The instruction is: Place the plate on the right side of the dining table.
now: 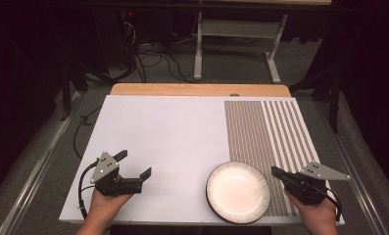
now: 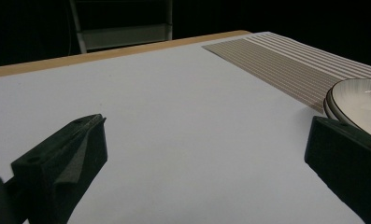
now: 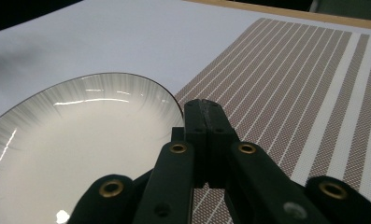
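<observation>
A person is holding the left gripper (image 1: pixel 133 164), jaws wide apart and empty, and the right gripper (image 1: pixel 276 172), jaws closed on nothing, just at three o'clock of a glossy, likely fragile, slippery plate (image 1: pixel 237 192) sitting near the worktop's (image 1: pixel 172 132) front edge, best gripped by its rim.

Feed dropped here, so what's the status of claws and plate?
Left claw open, holding nothing. Right claw shut, beside plate. Plate on table, partly over mat. Nothing in the way.
</observation>
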The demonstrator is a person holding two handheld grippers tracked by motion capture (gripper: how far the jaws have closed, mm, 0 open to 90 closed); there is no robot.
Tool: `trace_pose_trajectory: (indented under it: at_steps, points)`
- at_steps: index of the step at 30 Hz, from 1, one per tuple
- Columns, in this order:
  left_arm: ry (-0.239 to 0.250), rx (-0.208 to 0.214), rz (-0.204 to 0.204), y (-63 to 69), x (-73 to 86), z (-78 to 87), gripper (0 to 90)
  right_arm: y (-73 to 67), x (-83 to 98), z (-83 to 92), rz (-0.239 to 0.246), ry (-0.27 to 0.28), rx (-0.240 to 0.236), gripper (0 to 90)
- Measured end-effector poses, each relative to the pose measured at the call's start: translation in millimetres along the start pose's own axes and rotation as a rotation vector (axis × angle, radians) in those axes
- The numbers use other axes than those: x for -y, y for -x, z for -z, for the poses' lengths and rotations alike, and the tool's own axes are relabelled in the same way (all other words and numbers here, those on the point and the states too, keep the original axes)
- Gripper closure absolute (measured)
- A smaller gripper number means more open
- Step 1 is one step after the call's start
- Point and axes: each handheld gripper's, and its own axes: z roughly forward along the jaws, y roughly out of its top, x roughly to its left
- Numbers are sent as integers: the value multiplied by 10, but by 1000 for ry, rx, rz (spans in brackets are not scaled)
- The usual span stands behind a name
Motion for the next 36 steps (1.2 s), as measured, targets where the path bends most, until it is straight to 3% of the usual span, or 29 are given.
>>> trace_pose_trajectory:
  at_steps: [9,15,17,23,26,30,36]
  points:
    - [13,3,8,14,-31,23,0,4,17,39,-1,-12,-11,900]
    - [13,6,-9,21,-50,9,0,-28,23,45,35,-50,-3,900]
    - [14,0,-34,43,-66,8,0,-38,33,58,43,-56,-3,900]
    - [22,12,-15,39,-76,-22,0,-57,63,102,37,-74,-21,900]
    - [21,15,-7,42,-77,-20,0,-66,82,112,46,-78,1,900]
    - [26,13,-5,51,-88,1,0,-75,123,75,61,-119,-39,900]
    - [25,2,14,8,-74,12,0,-94,123,59,58,-146,-50,900]
